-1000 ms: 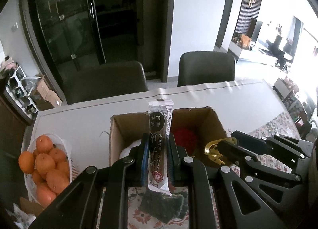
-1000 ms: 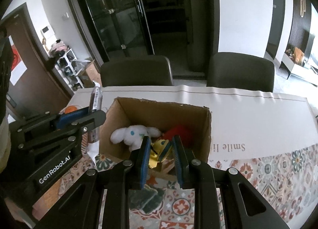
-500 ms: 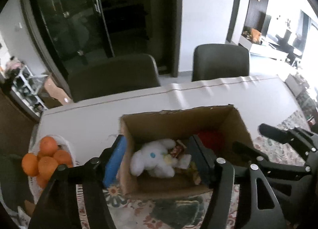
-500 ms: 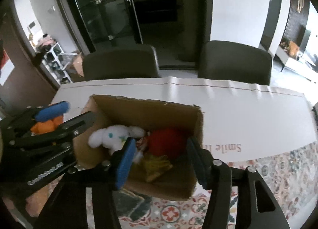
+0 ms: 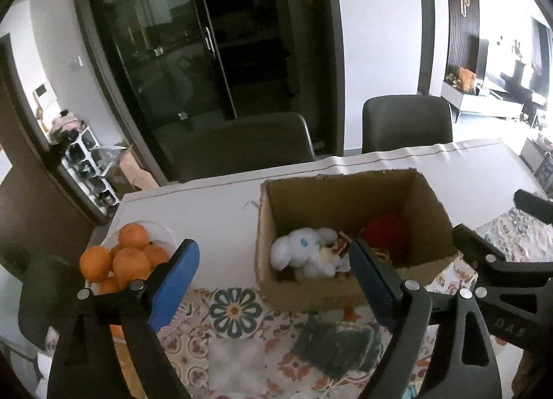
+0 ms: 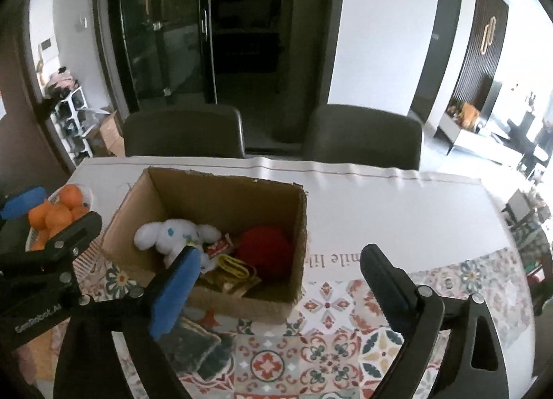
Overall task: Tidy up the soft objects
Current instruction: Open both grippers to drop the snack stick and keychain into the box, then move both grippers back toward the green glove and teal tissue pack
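Observation:
An open cardboard box (image 5: 345, 198) (image 6: 221, 198) stands on the table. Inside lie a white plush (image 5: 304, 253) (image 6: 169, 231), a red soft ball (image 5: 387, 229) (image 6: 266, 247), a snack packet (image 5: 340, 247) (image 6: 217, 247) and a yellow toy (image 6: 235, 266). My left gripper (image 5: 273, 247) hangs above the box's near left side, its jaws opening with nothing held between them. My right gripper (image 6: 280, 251) hangs over the box's near right corner, its jaws also opening and holding nothing. A dark cloth (image 5: 338, 343) (image 6: 197, 350) lies in front of the box.
A bowl of oranges (image 5: 128, 253) (image 6: 57, 209) stands left of the box. Patterned mats (image 6: 331, 347) cover the near table, with a white cloth (image 6: 397, 212) behind. Two dark chairs (image 6: 183, 132) stand at the far edge.
Both grippers went from shut to wide open. The left one let go of the snack packet and the right one let go of the yellow toy. Both things now lie in the box.

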